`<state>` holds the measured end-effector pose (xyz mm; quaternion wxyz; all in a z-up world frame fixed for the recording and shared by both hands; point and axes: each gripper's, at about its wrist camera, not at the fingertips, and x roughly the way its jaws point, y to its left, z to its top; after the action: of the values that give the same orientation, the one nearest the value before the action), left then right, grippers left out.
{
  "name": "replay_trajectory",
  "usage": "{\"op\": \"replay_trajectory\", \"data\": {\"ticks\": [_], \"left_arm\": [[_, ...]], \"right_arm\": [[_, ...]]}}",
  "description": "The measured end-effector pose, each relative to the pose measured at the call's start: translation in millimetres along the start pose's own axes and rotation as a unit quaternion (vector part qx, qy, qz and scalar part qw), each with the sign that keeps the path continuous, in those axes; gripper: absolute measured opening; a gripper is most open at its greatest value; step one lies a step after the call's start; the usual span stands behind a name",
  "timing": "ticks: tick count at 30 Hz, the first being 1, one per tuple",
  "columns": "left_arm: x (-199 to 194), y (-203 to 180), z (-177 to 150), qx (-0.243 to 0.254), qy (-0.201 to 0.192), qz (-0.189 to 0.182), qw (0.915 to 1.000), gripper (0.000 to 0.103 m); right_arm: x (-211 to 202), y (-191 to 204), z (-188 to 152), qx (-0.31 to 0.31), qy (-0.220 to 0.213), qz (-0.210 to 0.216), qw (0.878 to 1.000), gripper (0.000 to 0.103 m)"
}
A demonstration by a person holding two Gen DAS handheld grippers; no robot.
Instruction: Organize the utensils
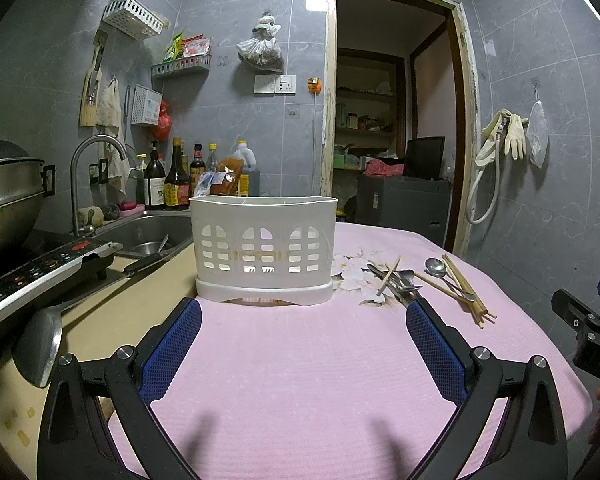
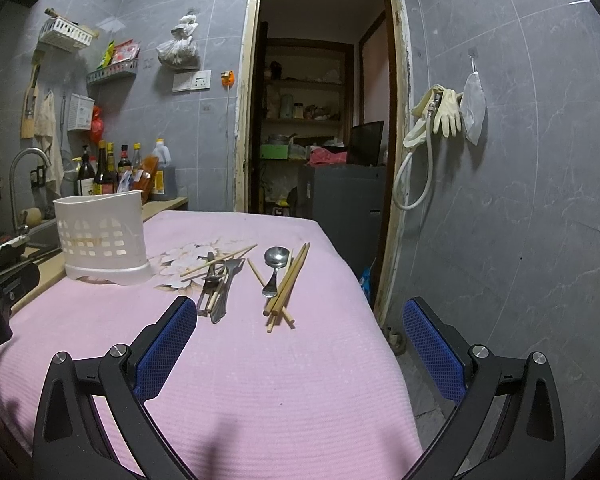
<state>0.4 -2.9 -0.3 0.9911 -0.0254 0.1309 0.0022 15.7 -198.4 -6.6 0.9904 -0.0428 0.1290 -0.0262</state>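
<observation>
A white slotted utensil holder point(image 1: 263, 248) stands on the pink cloth, straight ahead of my left gripper point(image 1: 303, 316), which is open and empty. The holder also shows at the left of the right wrist view point(image 2: 102, 240). To its right lie loose utensils: a steel spoon point(image 2: 275, 267), wooden chopsticks point(image 2: 287, 286) and a pile of metal cutlery point(image 2: 217, 285). In the left wrist view the spoon point(image 1: 437, 267) and chopsticks point(image 1: 466, 290) lie at the right. My right gripper point(image 2: 300, 314) is open and empty, just short of the utensils.
A sink point(image 1: 152, 236) with a tap, an induction cooker point(image 1: 40, 268) and a steel pot point(image 1: 4, 196) sit to the left. Sauce bottles point(image 1: 176, 180) line the back wall. A ladle point(image 1: 40, 344) lies at the counter's left. The table's right edge point(image 2: 364, 300) drops to the floor by an open doorway.
</observation>
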Motion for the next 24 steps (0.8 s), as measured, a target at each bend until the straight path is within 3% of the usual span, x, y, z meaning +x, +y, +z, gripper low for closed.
{"op": "replay_trajectory", "data": {"ticks": [17, 24], "left_arm": [[13, -8, 3, 0.017, 0.007, 0.002, 0.9998, 0.100], [33, -14, 20, 0.022, 0.012, 0.001, 0.9997, 0.100]], "right_arm": [[0, 3, -9, 0.005, 0.004, 0.002, 1.000, 0.103], [23, -14, -1, 0.005, 0.009, -0.001, 1.000, 0.103]]}}
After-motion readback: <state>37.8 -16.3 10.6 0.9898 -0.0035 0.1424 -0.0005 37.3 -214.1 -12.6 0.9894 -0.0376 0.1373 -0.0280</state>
